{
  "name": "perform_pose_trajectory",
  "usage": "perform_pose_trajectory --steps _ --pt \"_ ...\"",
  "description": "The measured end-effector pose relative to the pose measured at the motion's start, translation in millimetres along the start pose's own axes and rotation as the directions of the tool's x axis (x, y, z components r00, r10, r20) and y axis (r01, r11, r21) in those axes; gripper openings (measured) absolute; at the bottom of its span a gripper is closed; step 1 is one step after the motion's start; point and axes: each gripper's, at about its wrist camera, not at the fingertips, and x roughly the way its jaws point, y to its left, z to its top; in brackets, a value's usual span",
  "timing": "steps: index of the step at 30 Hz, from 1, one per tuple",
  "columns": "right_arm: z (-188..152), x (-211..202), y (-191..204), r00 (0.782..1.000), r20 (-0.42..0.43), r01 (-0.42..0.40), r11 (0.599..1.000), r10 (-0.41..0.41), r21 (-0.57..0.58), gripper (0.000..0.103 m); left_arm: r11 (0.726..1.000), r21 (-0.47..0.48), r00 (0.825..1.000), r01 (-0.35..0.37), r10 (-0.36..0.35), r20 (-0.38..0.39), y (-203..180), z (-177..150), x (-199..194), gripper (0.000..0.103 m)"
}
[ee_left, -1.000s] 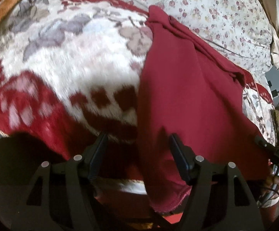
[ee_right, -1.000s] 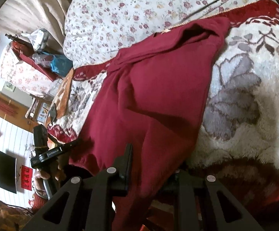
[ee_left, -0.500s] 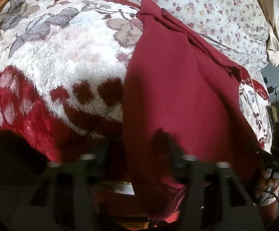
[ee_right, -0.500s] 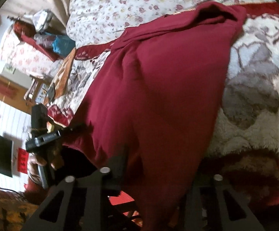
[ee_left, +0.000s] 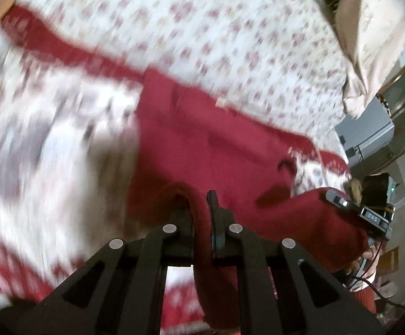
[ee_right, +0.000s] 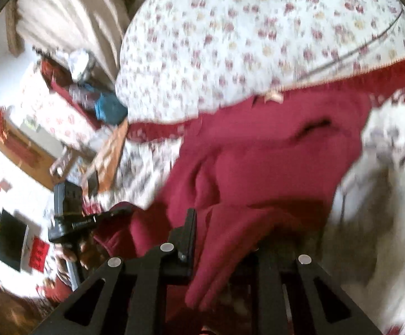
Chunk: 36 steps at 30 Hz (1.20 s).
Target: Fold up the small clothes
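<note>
Lying across one plush blanket, one red garment ran from the blanket's red border down toward the cameras, its near hem lifted off the bed at two places. In the left wrist view, going from left to right, came the white-and-red blanket, blurred; then the left gripper, its two jaws pressed together on a fold of the garment's hem, the cloth running down between them; then, at the far right, the other gripper's tip buried in a raised hump of the same cloth, with a hand behind it. One flowered quilt filled the top.

In the right wrist view, the left edge showed cluttered furniture and the other gripper clamped on the hem; then the right gripper, whose jaws had just been closing, pinched a thick fold of the garment, one finger plain, the second hidden under cloth. Right of that lay the blanket again, and above it the quilt.
</note>
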Motion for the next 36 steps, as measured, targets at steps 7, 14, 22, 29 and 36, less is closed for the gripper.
perform_pose_trajectory --steps 7,14,22,29,36 --pt "87.3 15.7 -53.0 0.994 0.107 0.013 0.988 -0.030 0.155 0.017 0.999 -0.006 0.995 -0.031 0.032 0.095 0.8 103.4 60.9 0.006" --pt "115.1 49.6 -129.7 0.991 0.032 0.114 0.939 -0.132 0.325 0.017 0.995 -0.102 0.999 -0.019 0.023 0.039 52.8 141.5 140.4 0.008" --pt "91.4 -12.5 -116.5 0.969 0.185 0.115 0.961 -0.164 0.252 0.057 0.997 -0.067 0.996 -0.037 0.042 0.078 50.7 145.1 119.7 0.063" --pt "61.3 5.5 -68.3 0.986 -0.001 0.164 0.986 -0.164 0.031 0.053 0.997 -0.079 0.991 -0.008 0.019 0.132 48.0 146.0 106.5 0.068" --pt "111.9 110.2 -42.0 0.975 -0.067 0.204 0.974 -0.211 -0.097 0.053 0.991 -0.126 0.994 -0.046 0.058 0.096 60.5 143.2 116.8 0.068"
